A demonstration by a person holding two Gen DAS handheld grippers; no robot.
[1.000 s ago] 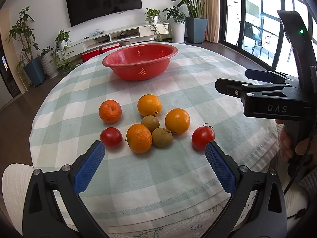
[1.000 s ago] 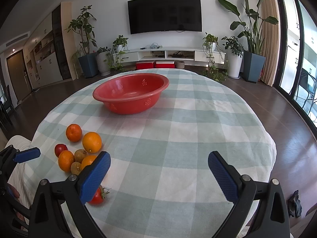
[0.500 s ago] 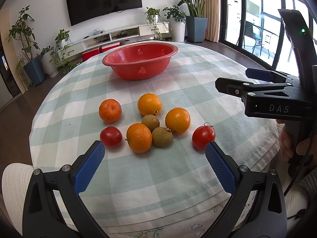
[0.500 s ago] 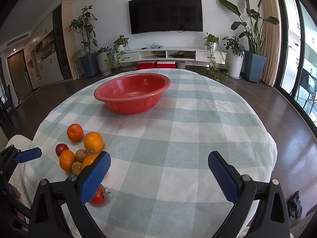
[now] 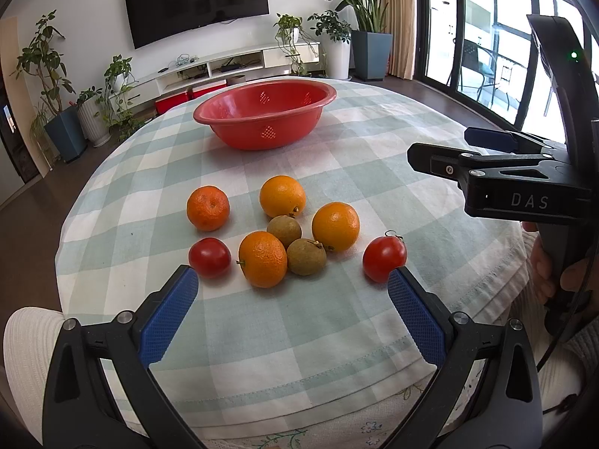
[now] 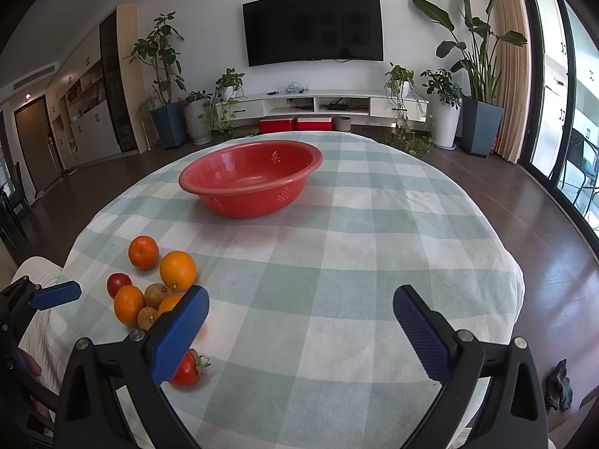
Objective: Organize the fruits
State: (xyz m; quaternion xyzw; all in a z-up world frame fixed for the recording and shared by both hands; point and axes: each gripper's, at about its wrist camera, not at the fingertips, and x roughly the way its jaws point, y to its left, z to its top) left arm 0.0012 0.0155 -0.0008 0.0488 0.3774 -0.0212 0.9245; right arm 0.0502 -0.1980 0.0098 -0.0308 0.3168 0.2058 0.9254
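Left gripper [image 5: 292, 292]: jaws spread wide, nothing between the blue pads, poised low over the near edge of the checked tablecloth [image 5: 374, 157]. Right gripper [image 6: 299, 314]: likewise spread wide and empty, aimed across the bare right half of the cloth; seen side-on at the right of the left wrist view, handle held in a hand [image 5: 554, 273].

Fruit cluster, just beyond the left gripper's tips: four oranges — far left [image 5: 207, 207], far centre [image 5: 282, 196], right [image 5: 336, 226], near centre [image 5: 262, 259]; two brown kiwis [image 5: 284, 231] [image 5: 306, 256] touching each other, wedged among the oranges. Left tomato [image 5: 209, 257] just beside the left fingertip; right tomato [image 5: 384, 253], stem up, just beside the right fingertip and slightly apart from the cluster.

Red basket [image 5: 322, 91]: perforated walls, empty, upright on the far side of the table, well apart from the fruit.

Background: wall-mounted television [image 6: 313, 26], potted plants.
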